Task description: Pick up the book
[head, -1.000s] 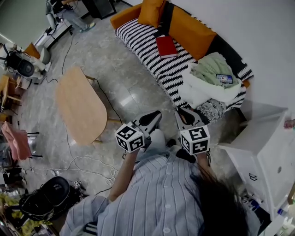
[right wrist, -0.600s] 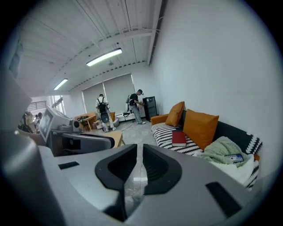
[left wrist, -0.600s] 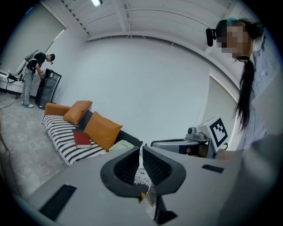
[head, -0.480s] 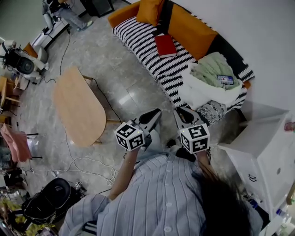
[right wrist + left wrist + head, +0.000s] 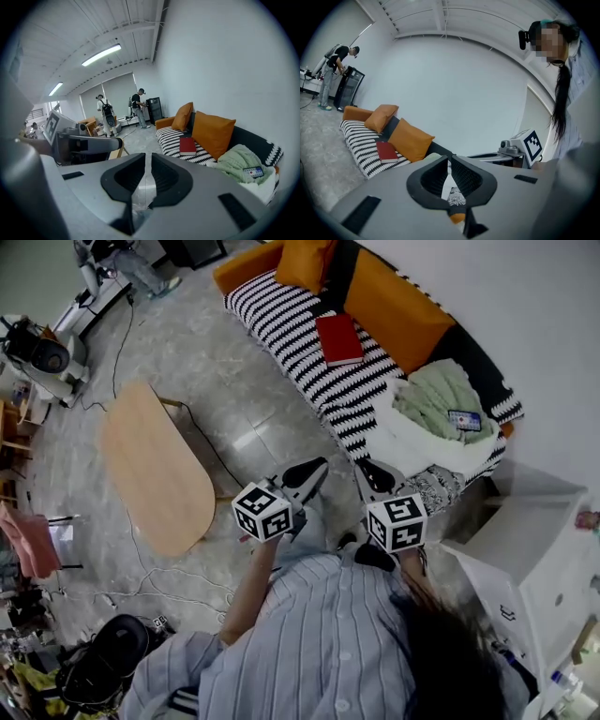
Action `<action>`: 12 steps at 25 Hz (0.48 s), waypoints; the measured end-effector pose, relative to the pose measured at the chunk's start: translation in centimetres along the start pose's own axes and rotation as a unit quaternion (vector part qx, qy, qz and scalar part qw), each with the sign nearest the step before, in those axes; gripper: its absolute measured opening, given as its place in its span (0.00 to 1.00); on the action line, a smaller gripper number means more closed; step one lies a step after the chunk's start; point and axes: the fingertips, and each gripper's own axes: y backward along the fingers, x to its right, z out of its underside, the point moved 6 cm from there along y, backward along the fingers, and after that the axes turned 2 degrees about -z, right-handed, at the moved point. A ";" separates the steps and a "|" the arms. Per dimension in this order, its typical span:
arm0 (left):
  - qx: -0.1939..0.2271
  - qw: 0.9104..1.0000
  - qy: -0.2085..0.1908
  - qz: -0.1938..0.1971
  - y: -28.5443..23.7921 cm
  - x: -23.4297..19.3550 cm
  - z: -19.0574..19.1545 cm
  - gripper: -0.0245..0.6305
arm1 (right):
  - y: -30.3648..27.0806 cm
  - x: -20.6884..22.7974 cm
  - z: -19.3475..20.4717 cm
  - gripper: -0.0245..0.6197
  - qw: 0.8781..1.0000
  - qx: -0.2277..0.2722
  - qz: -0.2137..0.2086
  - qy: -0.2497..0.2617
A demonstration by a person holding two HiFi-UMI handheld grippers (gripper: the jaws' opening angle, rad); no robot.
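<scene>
- Approach is the step in hand, by my reading: the person stands on the grey stone floor (image 5: pixel 225 371) with both tools held out in front of the chest, and nothing is grasped yet
- The red hardcover book (image 5: pixel 339 338) lies flat on the black-and-white striped sofa seat (image 5: pixel 281 310), just in front of the big orange back cushion (image 5: pixel 398 306) and well apart from both grippers
- The left gripper (image 5: pixel 315 469) is clenched; its own view shows the two dark jaws meeting at the tips with nothing between them
- The right gripper (image 5: pixel 368 471) is likewise closed and empty, its jaws drawn together, with the book up ahead and to the right of them in its view
- Further along the same seat sits a heap of pale green blanket (image 5: pixel 433 395) with a small phone (image 5: pixel 464 419) on it, clear of the book
- An oval light-wood table (image 5: pixel 155 470) stands off to the person's left and plays no part
- The next move calls for closing the remaining gap to the sofa, then spreading one gripper's jaws before it reaches the book
- Since the book lies flat on soft upholstery, I judge the grasp must take a free edge, with one jaw slid under the cover, rather than coming straight down on the face
</scene>
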 end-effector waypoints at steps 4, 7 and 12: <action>-0.005 1.000 -0.005 0.013 -1.2 -3.6 -3.1 0.06 | -3.4 0.8 -2.6 0.12 1.000 0.005 0.008 -0.020; -0.011 1.000 -0.006 0.026 -1.8 -6.0 -4.9 0.06 | -5.9 1.0 -4.4 0.12 0.999 0.007 0.017 -0.032; -0.018 0.999 -0.019 0.040 -3.0 -10.5 -7.7 0.06 | -10.0 1.3 -7.1 0.12 0.999 0.009 0.029 -0.039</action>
